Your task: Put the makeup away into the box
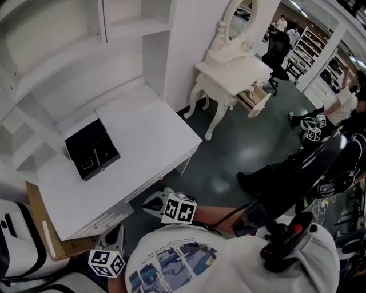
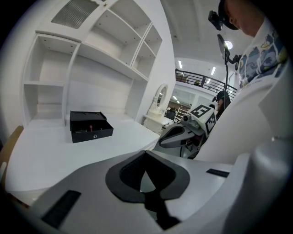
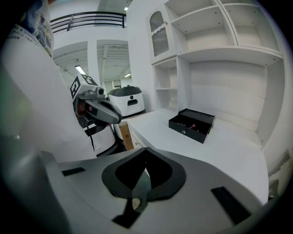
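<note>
Sitting on the white desk (image 1: pixel 146 129), toward its back left below the shelves (image 1: pixel 131 26): one black box (image 1: pixel 91 150), lid swung back, with a slim reddish makeup item (image 1: pixel 96 155) lying inside.

Left gripper (image 2: pixel 145 153): jaws fully together, nothing between them. It is held off the desk's front edge, close to the person (image 1: pixel 189 263) and well apart from the box.

Right gripper (image 3: pixel 145 150): jaws likewise closed tip to tip, empty. It is held beside the left one and points toward the desk.

Background: a white vanity table (image 1: pixel 229 74) with an oval mirror (image 1: pixel 239 17) and one drawer (image 1: pixel 254 98) pulled out.
</note>
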`<state>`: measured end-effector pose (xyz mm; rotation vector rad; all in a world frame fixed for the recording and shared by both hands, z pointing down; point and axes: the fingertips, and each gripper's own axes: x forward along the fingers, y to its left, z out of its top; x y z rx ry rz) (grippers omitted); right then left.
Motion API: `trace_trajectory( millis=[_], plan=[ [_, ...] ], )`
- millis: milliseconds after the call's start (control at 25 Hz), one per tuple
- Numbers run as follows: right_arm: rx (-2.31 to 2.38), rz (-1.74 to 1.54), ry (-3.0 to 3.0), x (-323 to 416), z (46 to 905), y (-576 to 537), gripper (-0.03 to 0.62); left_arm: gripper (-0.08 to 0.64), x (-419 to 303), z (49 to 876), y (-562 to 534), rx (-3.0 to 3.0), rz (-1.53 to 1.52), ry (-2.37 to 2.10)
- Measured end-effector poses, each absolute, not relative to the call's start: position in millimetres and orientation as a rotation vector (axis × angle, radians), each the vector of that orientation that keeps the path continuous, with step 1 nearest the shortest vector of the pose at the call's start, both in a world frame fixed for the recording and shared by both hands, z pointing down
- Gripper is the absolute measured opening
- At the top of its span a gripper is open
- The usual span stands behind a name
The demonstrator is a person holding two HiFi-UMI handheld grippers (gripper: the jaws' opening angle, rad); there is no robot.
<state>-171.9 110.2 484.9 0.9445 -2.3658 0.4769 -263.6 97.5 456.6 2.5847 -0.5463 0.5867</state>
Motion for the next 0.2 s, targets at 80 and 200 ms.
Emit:
trace_trajectory(
  millis=[80,200],
  plan=[
    [0.943,0.479,-2.366,-173.3,486.3,110.6,0.026,0.014,-264.3,457.6,98.1,2.583,0.588,-0.546],
    [0.935,0.484,-2.365,-174.9,486.6,113.1,0.025,0.014,-265.1,458.4,100.7,2.576,0.592,-0.547]
  ],
)
